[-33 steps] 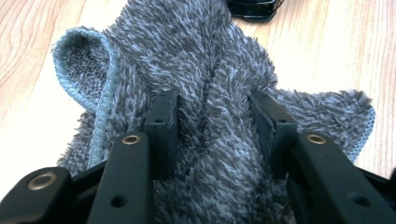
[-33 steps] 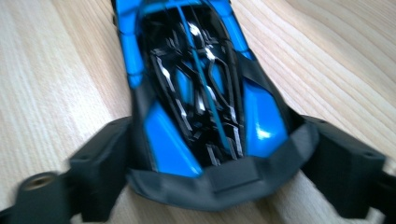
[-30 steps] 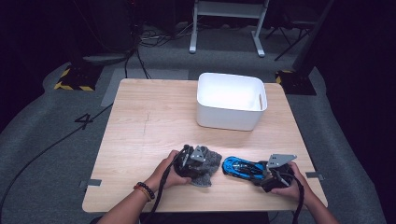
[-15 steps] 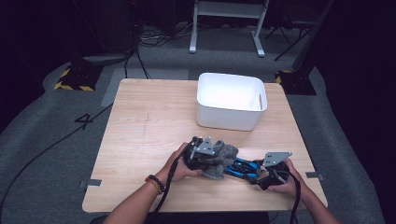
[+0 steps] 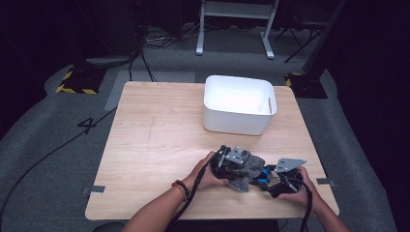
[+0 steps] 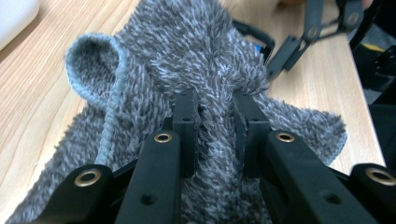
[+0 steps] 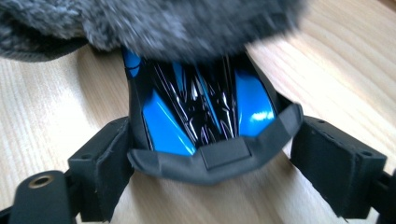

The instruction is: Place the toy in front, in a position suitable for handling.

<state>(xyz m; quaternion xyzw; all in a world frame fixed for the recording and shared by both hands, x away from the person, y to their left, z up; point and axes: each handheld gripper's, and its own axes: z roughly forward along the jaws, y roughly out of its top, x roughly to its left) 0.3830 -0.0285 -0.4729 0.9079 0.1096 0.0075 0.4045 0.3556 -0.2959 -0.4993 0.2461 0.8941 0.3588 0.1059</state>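
I'm wiping the blue toy car (image 7: 201, 112) near the table's (image 5: 159, 140) front edge — left gripper (image 6: 215, 109) pinches the fluffy grey cloth (image 6: 187, 56), right gripper (image 7: 205, 158) hugs the car's end, jaws just widened. Next — rub gently.

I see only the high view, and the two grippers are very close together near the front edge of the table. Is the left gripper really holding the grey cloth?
Observer: Yes. In the left gripper view, the left gripper is shut on a fold of the grey cloth.
Operator: And what does the right gripper have?
Observer: The right gripper has the tail of a blue and black toy car between its pads. Its jaws have just been opening, yet both pads seem to touch the tail.
Operator: Where is the cloth relative to the car?
Observer: In the right gripper view, the cloth lies over the car's front end and hides it.
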